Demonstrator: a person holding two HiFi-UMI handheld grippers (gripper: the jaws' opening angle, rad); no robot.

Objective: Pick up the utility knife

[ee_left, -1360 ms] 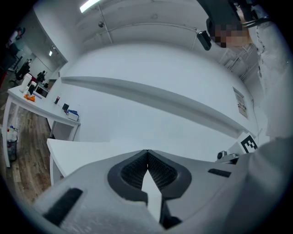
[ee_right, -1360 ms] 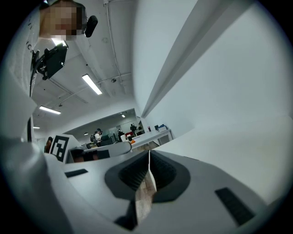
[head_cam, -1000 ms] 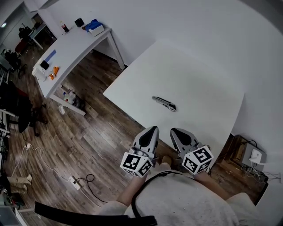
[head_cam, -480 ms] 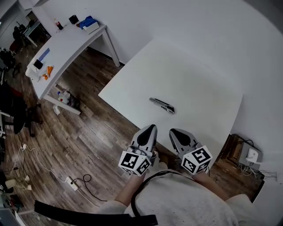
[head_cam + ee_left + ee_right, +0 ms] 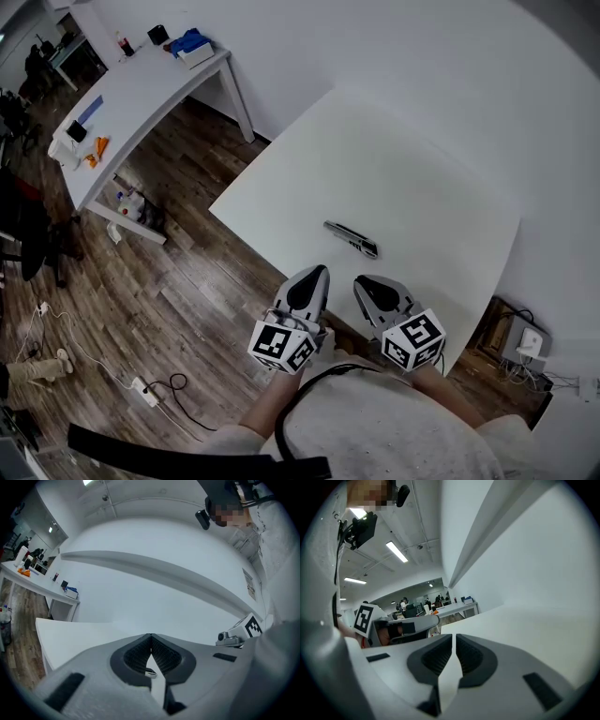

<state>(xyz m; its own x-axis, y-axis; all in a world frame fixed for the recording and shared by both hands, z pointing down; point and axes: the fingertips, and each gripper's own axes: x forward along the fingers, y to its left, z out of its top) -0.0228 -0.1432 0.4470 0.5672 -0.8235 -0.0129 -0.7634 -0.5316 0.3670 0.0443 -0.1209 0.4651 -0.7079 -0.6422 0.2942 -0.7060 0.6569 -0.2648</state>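
Currently we are holding left gripper (image 5: 318, 272) and right gripper (image 5: 360, 281) closed and empty, utility knife (image 5: 352, 239) lying at twelve o'clock.

The left tool (image 5: 151, 638), jaws closed together, points over the white table (image 5: 70, 637) toward a wall (image 5: 154, 590).

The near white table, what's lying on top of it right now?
Only the utility knife shows on the white table, lying flat toward its near edge. The left claw and right claw cover a bit of that edge; anything beneath them cannot be seen.
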